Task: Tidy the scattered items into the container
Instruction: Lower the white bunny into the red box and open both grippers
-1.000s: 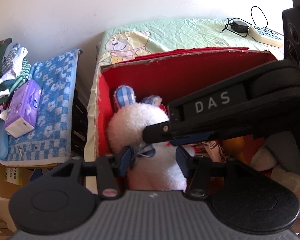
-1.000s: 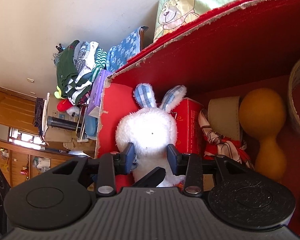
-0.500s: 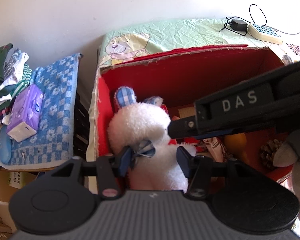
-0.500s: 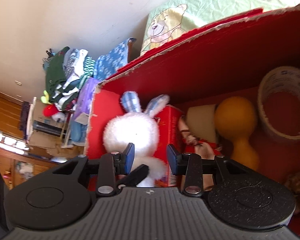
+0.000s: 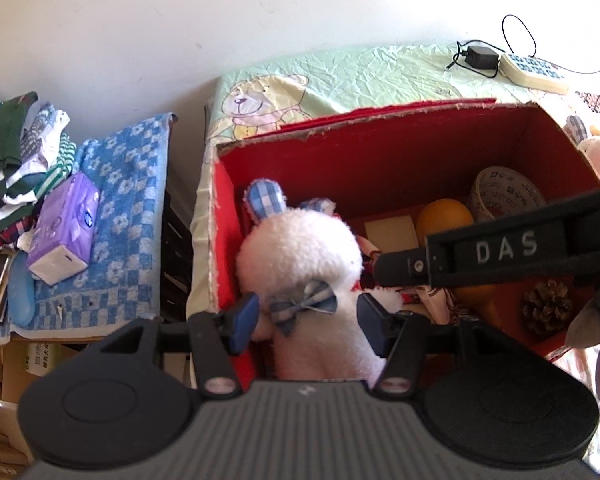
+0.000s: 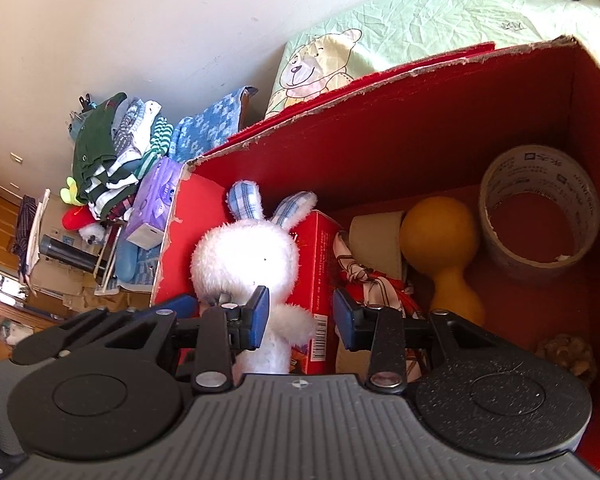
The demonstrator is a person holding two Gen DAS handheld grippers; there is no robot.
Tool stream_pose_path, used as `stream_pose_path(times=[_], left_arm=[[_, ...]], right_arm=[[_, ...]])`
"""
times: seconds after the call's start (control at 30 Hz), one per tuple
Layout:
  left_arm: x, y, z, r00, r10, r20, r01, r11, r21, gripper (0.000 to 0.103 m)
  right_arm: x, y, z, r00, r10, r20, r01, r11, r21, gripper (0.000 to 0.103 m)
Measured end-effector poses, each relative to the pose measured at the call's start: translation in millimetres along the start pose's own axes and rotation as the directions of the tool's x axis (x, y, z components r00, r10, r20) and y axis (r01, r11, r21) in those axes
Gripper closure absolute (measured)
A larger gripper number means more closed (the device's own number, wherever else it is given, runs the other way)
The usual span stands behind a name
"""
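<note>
A white plush rabbit (image 5: 300, 256) with blue checked ears stands in the left end of the red cardboard box (image 5: 400, 160). My left gripper (image 5: 308, 322) straddles its body just under the bow. Its jaws are opening, and the pads stand just off the plush. In the right wrist view the rabbit (image 6: 246, 260) leans on a red carton (image 6: 320, 272) inside the box (image 6: 420, 128). My right gripper (image 6: 302, 320) hovers above them, open, with nothing in it. Its black finger (image 5: 400, 266) crosses the left wrist view over the box.
The box also holds a yellow gourd-shaped toy (image 6: 440, 240), a tape roll (image 6: 540, 208), a pine cone (image 6: 568, 354) and a patterned cloth (image 6: 364, 280). Left of the box lie a blue checked towel (image 5: 128, 208), a purple tissue pack (image 5: 64, 236) and piled clothes (image 5: 16, 160).
The left jaws have spread apart off the rabbit's sides. The right gripper has drawn back to the right and turned, and the tape roll has come into its view.
</note>
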State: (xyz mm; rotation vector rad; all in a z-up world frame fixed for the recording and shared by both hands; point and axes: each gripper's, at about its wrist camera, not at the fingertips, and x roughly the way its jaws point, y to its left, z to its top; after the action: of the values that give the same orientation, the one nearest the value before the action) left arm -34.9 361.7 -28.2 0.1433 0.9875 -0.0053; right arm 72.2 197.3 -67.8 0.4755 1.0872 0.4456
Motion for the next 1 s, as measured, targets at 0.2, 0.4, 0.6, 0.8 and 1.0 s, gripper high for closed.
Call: stream_pose_path(times=[0.2,0.4,0.6,0.8,1.0], left_arm=[[-6,1,1,1.000,0.004,0.001,-0.004,1.000,-0.018,0.043],[-18,-7,0,0.999,0.036,0.029,-0.036,0.999,-0.005,0.043],[-24,-13,0,0.999,0.040,0.022,-0.040,0.999,-0.023,0.043],[-29,-25,-2,0.999,0.044,0.019,-0.043,0.999,-0.027,0.042],[-25,-36,-5,0.998,0.065,-0.011,-0.065,0.997,-0.037,0.040]], right_arm=[[-5,4,-6,0.999,-0.030,0.012,0.030,0.999,-0.025,0.063],[-15,6,-13,0.999,-0.040,0.027,0.041,0.998,-0.041,0.063],[-30,7,-19,0.998,-0.033,0.061,0.036,0.998,-0.051,0.063],[-47,4,-25,0.996,-0.023,0.086,0.028,0.998,-0.056,0.063],[-60,-4,-31,0.993,-0.034,0.113,0.041,0.997,-0.061,0.063]])
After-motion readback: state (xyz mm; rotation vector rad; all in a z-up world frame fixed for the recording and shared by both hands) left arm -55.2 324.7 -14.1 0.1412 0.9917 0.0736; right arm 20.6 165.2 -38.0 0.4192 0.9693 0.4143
